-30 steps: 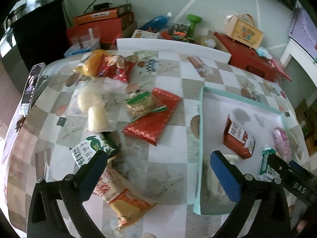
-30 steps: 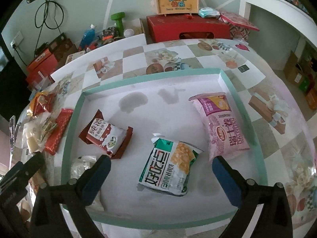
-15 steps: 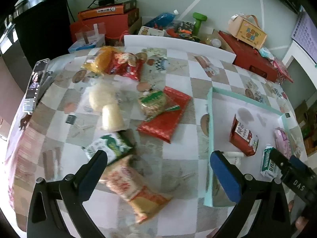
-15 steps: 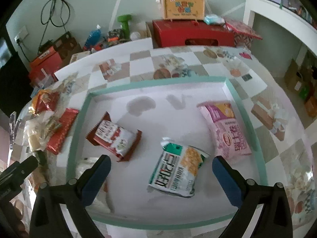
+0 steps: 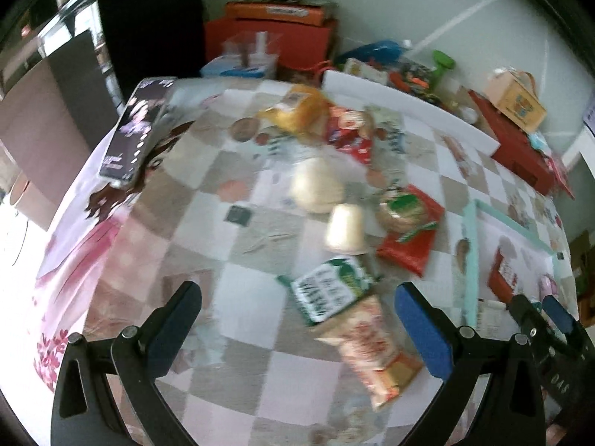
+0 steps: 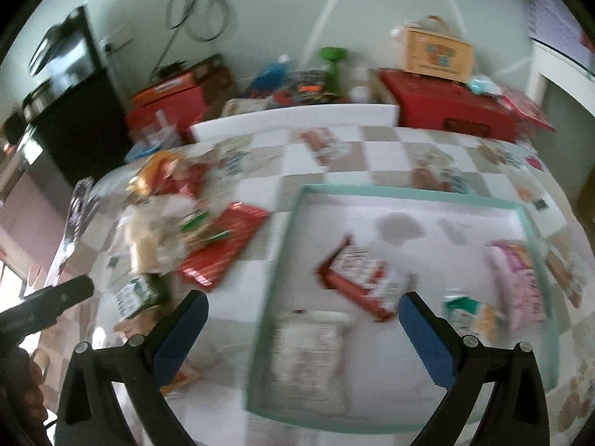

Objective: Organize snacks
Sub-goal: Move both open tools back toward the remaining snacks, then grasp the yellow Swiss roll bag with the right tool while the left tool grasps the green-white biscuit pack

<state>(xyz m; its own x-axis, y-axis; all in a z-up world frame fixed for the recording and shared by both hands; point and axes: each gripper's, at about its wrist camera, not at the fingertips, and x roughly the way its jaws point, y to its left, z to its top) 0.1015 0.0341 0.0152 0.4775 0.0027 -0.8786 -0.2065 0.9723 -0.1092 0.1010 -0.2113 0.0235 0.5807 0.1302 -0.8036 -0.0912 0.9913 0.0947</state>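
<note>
Your checkered desk holds loose snacks left of the teal tray; both your left gripper and right gripper hover with jaws spread, empty.

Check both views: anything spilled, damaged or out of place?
Nothing spilled or torn that the blurred frames show. Several snack packets still lie in a loose, overlapping pile on the checked tablecloth, outside the teal-rimmed tray; a green-and-white packet overlaps an orange one. Both claws are open and empty.

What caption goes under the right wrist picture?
Open right gripper above a teal-rimmed white tray holding four snack packets, more snacks on the checkered tablecloth.
</note>
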